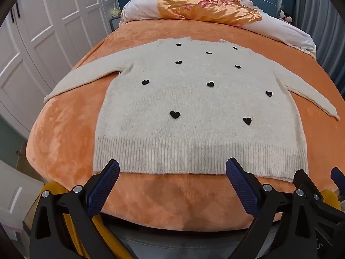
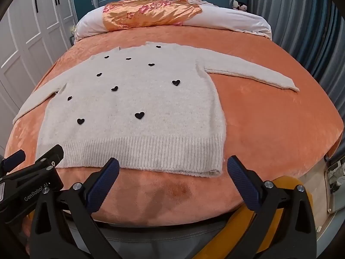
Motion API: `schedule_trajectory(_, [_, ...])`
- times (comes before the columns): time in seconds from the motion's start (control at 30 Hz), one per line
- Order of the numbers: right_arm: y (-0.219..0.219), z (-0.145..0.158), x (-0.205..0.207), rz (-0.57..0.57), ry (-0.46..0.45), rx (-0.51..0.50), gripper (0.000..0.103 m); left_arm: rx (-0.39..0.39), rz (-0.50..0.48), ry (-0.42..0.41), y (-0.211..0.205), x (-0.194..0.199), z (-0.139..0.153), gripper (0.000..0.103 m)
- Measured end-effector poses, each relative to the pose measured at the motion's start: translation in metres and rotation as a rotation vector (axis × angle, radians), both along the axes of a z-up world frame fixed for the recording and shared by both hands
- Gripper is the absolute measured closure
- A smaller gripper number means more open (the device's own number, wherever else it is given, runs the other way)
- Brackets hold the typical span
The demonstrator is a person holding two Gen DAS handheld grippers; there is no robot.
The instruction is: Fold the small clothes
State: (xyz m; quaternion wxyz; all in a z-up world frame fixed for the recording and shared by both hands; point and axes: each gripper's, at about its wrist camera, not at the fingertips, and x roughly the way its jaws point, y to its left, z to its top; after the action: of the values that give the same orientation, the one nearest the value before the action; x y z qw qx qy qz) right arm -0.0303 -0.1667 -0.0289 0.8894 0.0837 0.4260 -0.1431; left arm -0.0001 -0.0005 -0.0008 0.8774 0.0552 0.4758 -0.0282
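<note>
A cream knit sweater (image 1: pixel 194 99) with small black hearts lies flat, front up, on the orange bed cover (image 1: pixel 64 129), sleeves spread to both sides and ribbed hem toward me. It also shows in the right wrist view (image 2: pixel 140 99). My left gripper (image 1: pixel 172 170) is open and empty, hovering just short of the hem. My right gripper (image 2: pixel 173 168) is open and empty, near the hem's right corner. The right gripper's body shows at the right edge of the left wrist view (image 1: pixel 319 185); the left gripper's body shows in the right wrist view (image 2: pixel 32 170).
A white pillow (image 1: pixel 142 8) with an orange floral satin cloth (image 1: pixel 207 6) lies at the head of the bed. White wardrobe doors (image 1: pixel 43 32) stand to the left, grey curtains (image 2: pixel 301 21) to the right. The bed's front edge is just below the grippers.
</note>
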Motion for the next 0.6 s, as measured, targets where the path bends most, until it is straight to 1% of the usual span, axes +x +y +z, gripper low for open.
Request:
schedule_trajectory(0.1, [0.0019, 0.0006, -0.0005, -0.001, 0.004, -0.010, 0.005, -0.007, -0.007, 0.003, -0.0001, -0.0002, -0.0006, 0.006])
schedule_trajectory(0.27, [-0.0008, 0.0013, -0.0001, -0.010, 0.007, 0.000, 0.005, -0.007, -0.008, -0.003, 0.0038, -0.0014, 0.0038, 0.007])
schedule_trajectory(0.33, [0.0029, 0.0014, -0.0047, -0.008, 0.001, -0.017, 0.005, -0.001, -0.005, -0.004, 0.0017, -0.0022, 0.0021, 0.007])
schedule_trajectory(0.5, [-0.0043, -0.0018, -0.0014, -0.017, 0.004, -0.005, 0.005, 0.001, -0.005, -0.002, 0.0015, -0.0013, 0.0037, 0.007])
schedule_trajectory(0.6, [-0.0013, 0.0033, -0.0028, -0.016, 0.005, -0.020, 0.005, 0.004, -0.006, -0.001, 0.0009, -0.0013, 0.0034, 0.007])
